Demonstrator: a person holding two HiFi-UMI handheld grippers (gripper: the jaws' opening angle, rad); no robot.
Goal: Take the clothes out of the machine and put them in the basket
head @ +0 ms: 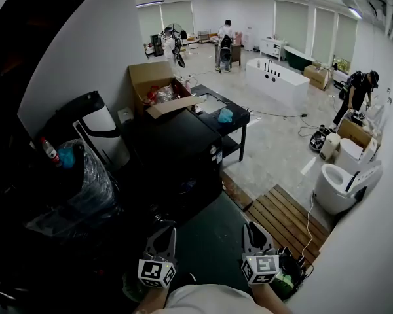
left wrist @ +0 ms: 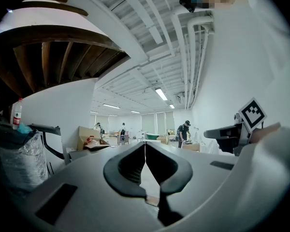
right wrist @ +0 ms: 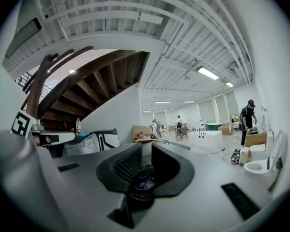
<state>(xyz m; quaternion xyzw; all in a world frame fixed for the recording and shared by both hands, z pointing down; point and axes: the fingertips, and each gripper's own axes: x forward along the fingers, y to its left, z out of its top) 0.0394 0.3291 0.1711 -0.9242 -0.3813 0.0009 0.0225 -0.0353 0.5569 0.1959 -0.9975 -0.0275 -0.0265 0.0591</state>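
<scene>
While clothes [right wrist: 145, 181] show bluish behind the round door [right wrist: 144, 196] of the black machine [head: 177, 149] just ahead of me, my left fingers [left wrist: 128, 167] are pressed together, empty, and my right fingers [right wrist: 171, 170] barely parted, holding nothing.

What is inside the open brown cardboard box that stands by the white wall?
The open brown cardboard box holds reddish and pale crumpled things, too small to identify. Anything below them is hidden by them and by the box's walls.
</scene>
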